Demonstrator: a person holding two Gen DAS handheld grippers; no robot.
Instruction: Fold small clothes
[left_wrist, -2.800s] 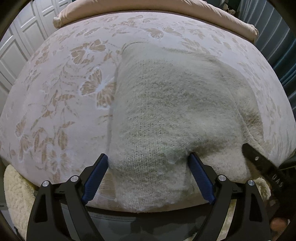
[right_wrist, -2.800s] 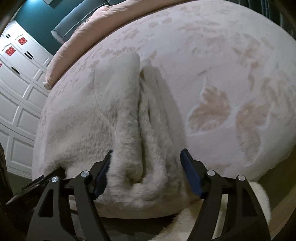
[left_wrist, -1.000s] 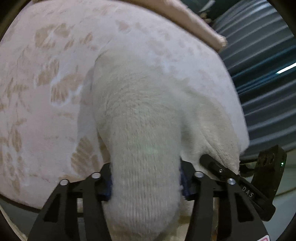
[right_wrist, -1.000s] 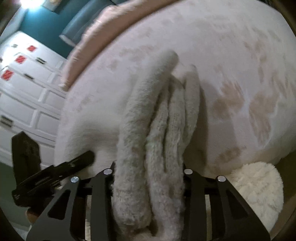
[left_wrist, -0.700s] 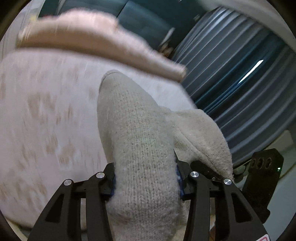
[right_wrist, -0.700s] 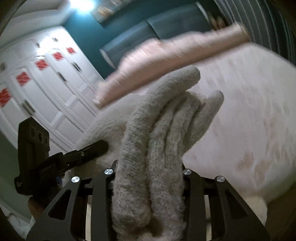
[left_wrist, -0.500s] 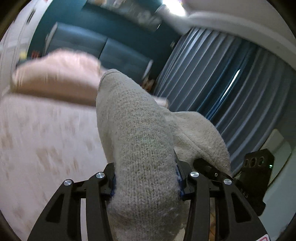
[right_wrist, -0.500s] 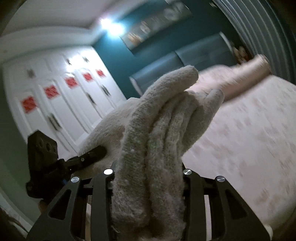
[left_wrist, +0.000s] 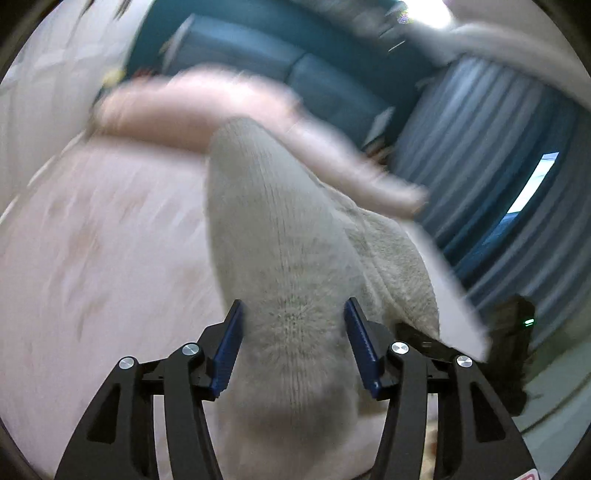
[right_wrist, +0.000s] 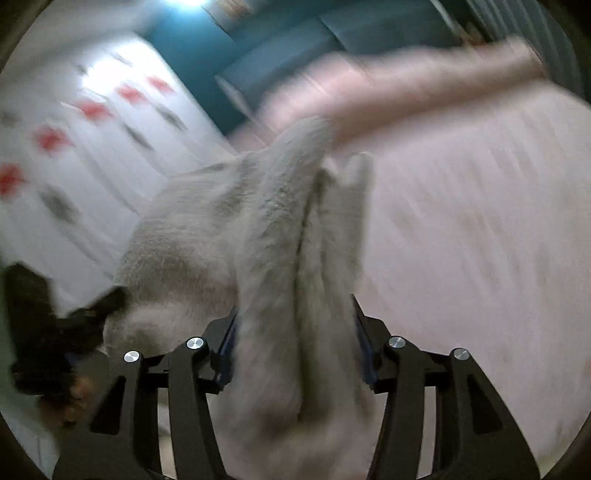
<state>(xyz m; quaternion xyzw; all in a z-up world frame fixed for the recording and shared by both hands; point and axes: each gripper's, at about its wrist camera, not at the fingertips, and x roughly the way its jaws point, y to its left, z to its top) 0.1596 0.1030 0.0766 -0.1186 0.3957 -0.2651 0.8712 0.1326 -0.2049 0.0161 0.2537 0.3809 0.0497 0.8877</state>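
A cream knitted garment (left_wrist: 280, 266) is lifted off the bed, stretched between both grippers. My left gripper (left_wrist: 293, 339) is shut on one bunched end of it, blue pads pressed into the knit. My right gripper (right_wrist: 295, 343) is shut on the other end (right_wrist: 280, 258), where several folded layers stand up between the jaws. In the left wrist view the right gripper (left_wrist: 509, 343) shows at the right edge. In the right wrist view the left gripper (right_wrist: 55, 332) shows at the left. Both views are motion-blurred.
The bed with its pale floral cover (left_wrist: 92, 258) lies below and ahead, also in the right wrist view (right_wrist: 480, 240). A pink rolled pillow (left_wrist: 192, 114) lies along its far edge. Blue curtains (left_wrist: 498, 166) hang at the right; white wardrobe doors (right_wrist: 74, 147) stand at the left.
Both grippers closed on the garment's near edge and lifted it off the bed. In the last half second both views tilted back down toward the bed, carrying the garment forward.
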